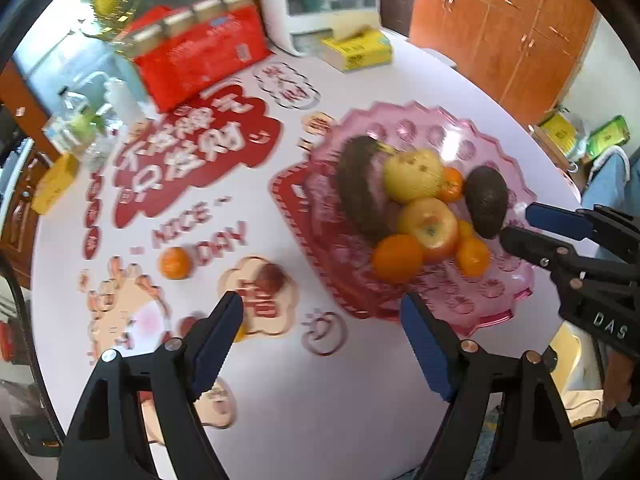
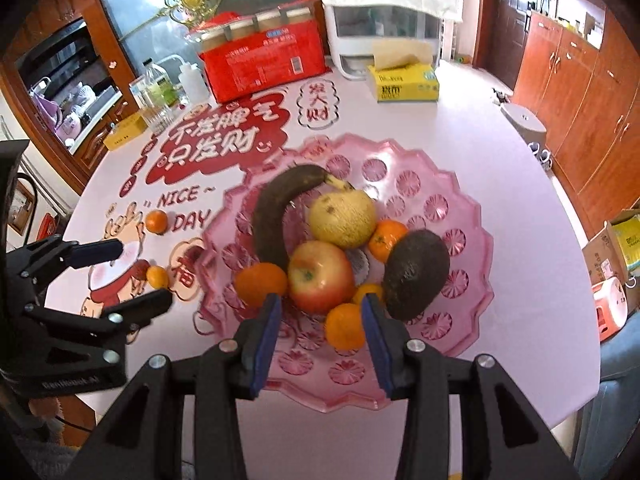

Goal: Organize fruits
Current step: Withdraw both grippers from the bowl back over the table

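A pink plastic fruit plate [image 2: 452,184] [image 1: 496,300] holds a dark banana [image 2: 272,216], a yellow pear [image 2: 344,216], a red-yellow apple [image 2: 320,276], an avocado [image 2: 416,276] and several small oranges. One small orange [image 2: 156,221] [image 1: 175,263] lies on the table left of the plate. A smaller one [image 2: 157,276] lies nearer the left gripper. My left gripper [image 1: 322,312] is open and empty over the table beside the plate. My right gripper [image 2: 320,308] is open and empty over the plate's near side; it also shows in the left wrist view [image 1: 516,222].
The round white table [image 2: 500,128] has red printed decorations. At its far side stand a red package [image 2: 264,60], a yellow tissue box [image 2: 404,80], a white appliance [image 2: 384,24], bottles [image 2: 156,84] and a small yellow box [image 2: 124,132]. Wooden cabinets [image 2: 580,92] line the right.
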Action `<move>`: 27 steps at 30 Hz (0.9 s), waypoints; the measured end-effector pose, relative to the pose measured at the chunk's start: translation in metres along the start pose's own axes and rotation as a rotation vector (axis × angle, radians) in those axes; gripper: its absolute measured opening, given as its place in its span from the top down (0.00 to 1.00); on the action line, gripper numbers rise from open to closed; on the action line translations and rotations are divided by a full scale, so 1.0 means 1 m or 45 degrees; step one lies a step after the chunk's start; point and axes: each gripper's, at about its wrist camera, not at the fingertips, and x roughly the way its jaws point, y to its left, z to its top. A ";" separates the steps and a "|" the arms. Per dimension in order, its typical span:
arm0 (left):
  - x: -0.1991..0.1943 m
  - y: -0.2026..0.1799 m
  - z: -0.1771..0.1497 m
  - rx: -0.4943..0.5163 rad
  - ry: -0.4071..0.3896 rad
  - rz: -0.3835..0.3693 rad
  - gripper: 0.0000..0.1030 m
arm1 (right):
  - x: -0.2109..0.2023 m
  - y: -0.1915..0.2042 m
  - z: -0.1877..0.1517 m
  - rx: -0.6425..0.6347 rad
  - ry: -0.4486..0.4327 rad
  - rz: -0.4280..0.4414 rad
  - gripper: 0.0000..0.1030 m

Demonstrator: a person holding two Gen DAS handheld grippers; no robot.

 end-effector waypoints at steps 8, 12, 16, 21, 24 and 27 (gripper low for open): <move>-0.049 0.062 -0.002 -0.028 -0.086 0.105 0.20 | -0.024 0.032 0.013 -0.030 -0.101 0.007 0.59; -0.073 0.095 -0.001 -0.014 -0.130 0.166 0.20 | -0.037 0.051 0.020 -0.046 -0.158 0.005 0.59; -0.091 0.125 0.002 0.024 -0.179 0.240 0.17 | -0.044 0.072 0.025 -0.054 -0.203 -0.005 0.59; -0.104 0.164 0.005 0.050 -0.220 0.285 0.15 | -0.044 0.101 0.027 -0.050 -0.227 -0.005 0.59; -0.099 0.181 0.006 0.071 -0.220 0.279 0.15 | -0.040 0.118 0.027 -0.038 -0.232 -0.008 0.59; -0.086 0.192 0.008 0.099 -0.200 0.243 0.15 | -0.031 0.135 0.030 -0.013 -0.236 -0.013 0.59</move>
